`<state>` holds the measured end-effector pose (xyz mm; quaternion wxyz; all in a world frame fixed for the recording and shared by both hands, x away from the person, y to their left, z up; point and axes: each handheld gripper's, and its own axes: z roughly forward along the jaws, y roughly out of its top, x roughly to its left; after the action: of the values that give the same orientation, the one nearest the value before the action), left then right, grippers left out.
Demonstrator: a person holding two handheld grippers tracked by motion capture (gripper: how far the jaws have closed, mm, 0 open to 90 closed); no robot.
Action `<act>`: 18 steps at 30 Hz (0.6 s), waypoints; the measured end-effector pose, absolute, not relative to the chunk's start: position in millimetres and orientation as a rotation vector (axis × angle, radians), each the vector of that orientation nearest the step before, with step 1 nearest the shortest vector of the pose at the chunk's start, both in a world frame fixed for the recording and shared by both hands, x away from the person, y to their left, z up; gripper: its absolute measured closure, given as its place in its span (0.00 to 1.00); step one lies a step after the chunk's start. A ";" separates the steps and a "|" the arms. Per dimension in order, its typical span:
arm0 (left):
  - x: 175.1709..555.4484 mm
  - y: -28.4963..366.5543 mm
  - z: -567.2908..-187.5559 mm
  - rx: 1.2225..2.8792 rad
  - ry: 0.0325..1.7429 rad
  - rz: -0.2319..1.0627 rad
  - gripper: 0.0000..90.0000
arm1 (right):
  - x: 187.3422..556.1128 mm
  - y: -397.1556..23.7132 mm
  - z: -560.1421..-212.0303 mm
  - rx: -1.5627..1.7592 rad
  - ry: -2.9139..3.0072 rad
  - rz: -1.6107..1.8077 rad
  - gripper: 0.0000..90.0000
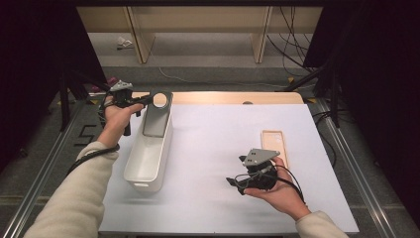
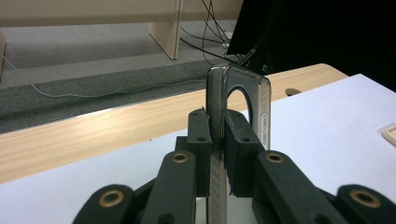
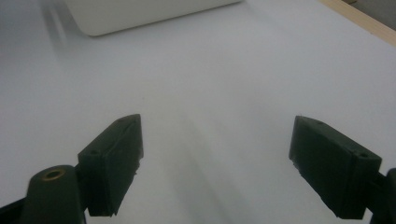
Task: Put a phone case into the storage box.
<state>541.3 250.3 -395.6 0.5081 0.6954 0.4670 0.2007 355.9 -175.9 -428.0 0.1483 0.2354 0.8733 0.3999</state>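
Smoky translucent phone case (image 1: 157,115) pinched edge-on by the left gripper (image 1: 143,101), over the white plastic bin's (image 1: 146,163) far end
Placing step, I judge; next: lower, release. Right gripper (image 3: 217,158) wide open, empty, beside the bin

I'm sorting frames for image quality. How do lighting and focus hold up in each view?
High view: table evenly lit, surroundings dark, soft shadow beside the white bin. Left gripper view: the grey phone case clamped in the left gripper is fairly sharp, with a glossy sheen. Right gripper view: open right gripper soft; the bin's corner above is blurred.
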 end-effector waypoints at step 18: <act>542.3 252.9 -398.5 1.676 1.147 0.479 0.90 | 355.5 -175.1 -428.4 0.676 2.517 1.147 0.20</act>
<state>542.3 252.9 -398.5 0.5036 0.6939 0.4748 0.1984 355.5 -175.1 -428.4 0.1464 0.2348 0.8745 0.3985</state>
